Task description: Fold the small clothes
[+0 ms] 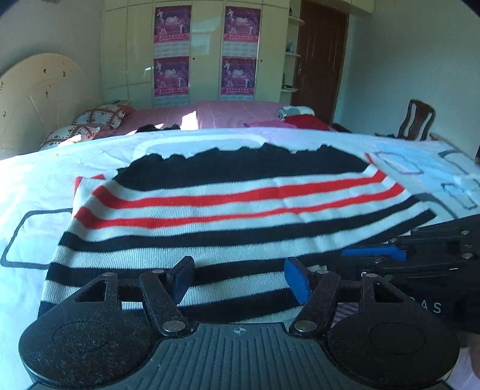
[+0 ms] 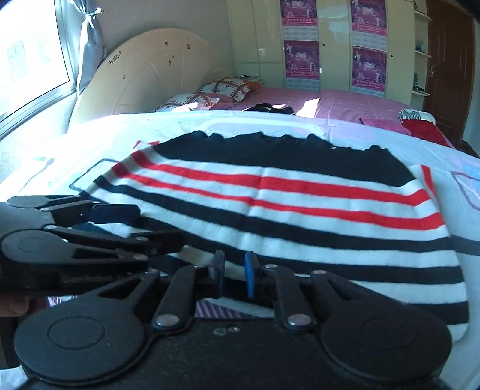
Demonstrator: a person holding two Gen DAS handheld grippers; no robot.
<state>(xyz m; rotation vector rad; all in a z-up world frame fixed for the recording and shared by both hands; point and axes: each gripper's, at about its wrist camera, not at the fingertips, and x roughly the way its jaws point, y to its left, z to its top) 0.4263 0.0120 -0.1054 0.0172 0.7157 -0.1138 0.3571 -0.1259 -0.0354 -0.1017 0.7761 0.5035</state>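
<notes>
Left wrist view: striped garment (image 1: 228, 207) spread flat across white printed sheet (image 1: 36, 180), black band at far edge, then red and white stripes, then black and white stripes toward the near edge. Left gripper (image 1: 241, 279) positioned over near hem, fingers (image 1: 183, 277) spread wide apart with striped fabric visible between the blue pads; nothing clamped. Right gripper (image 1: 375, 253) visible at right edge of same view, lying low beside the garment's near right corner (blue pad showing, jaw state not readable from this angle).

Right wrist view: right gripper (image 2: 235, 274) at near hem of garment (image 2: 285, 192), fingers (image 2: 250, 277) standing a narrow gap apart, white and black fabric seen through the gap; contact with fabric not confirmable. Left gripper (image 2: 117, 211) at left of view, resting on or just above the garment's near left portion. Sheet (image 2: 468, 174) carries outlined rectangle prints.

Background, both views: pink bed (image 1: 234, 115) beyond the sheet, patterned pillows (image 1: 102, 115) at its head, curved cream headboard (image 2: 150, 72), wardrobe (image 1: 195, 51) with purple posters (image 1: 172, 24), brown door (image 1: 321, 60), wooden chair (image 1: 417, 120). Window with tied curtain (image 2: 90, 39) at left.
</notes>
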